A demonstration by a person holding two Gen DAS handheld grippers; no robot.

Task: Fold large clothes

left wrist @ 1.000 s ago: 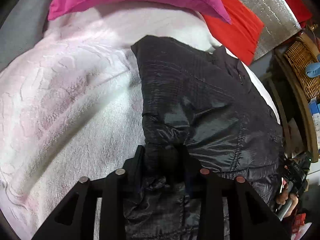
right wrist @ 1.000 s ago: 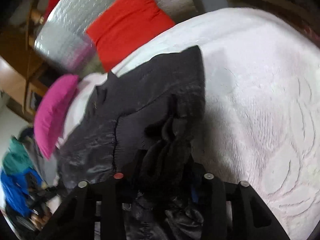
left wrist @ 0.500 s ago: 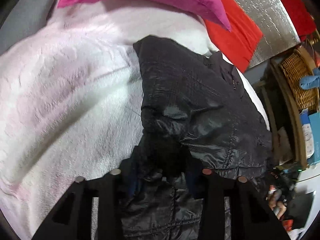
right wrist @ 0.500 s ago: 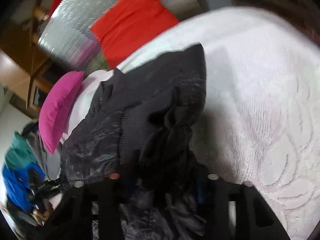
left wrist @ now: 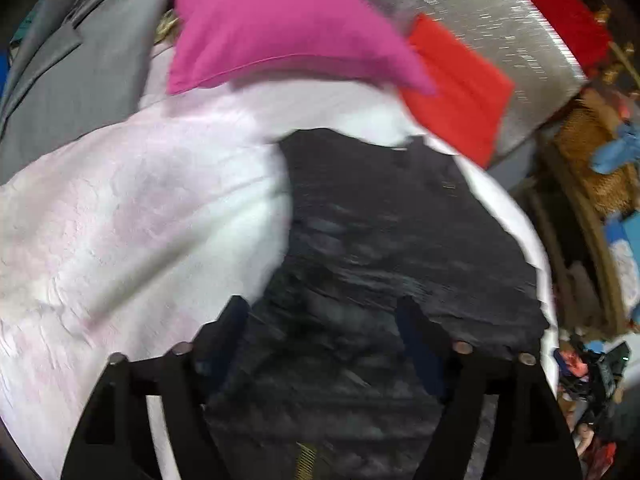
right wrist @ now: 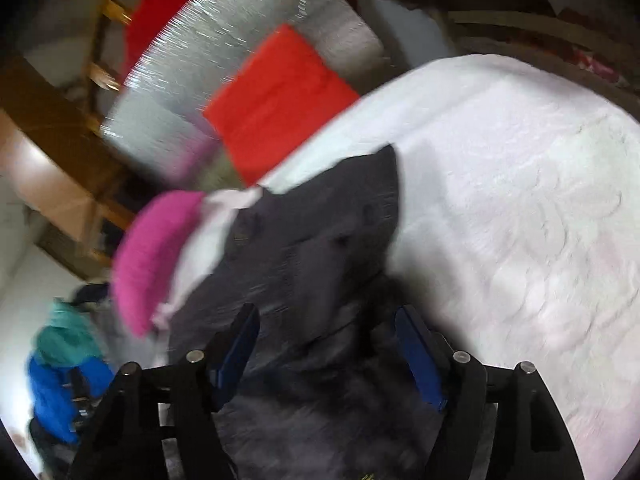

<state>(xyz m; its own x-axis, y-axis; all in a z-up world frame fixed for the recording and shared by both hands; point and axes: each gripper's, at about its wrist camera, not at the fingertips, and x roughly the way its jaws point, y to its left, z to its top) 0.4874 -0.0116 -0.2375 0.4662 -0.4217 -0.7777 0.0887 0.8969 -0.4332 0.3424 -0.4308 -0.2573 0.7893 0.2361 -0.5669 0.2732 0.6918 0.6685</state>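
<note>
While both pairs of tongs spread apart, the black jacket (left wrist: 392,240) lies flat on the pale pink bedspread (left wrist: 132,208), straight ahead of and beneath them; the left gripper (left wrist: 322,312) has its jaws opening with cloth below but nothing pinched; the right gripper (right wrist: 326,322) is likewise opening over loose fabric; the jacket's long axis runs away from the tongs toward the magenta pillow (left wrist: 272,24) and red cushion (left wrist: 460,92); neither of the 2 hands looks clearly nearer, each sitting over its own side of the near hem.
</note>
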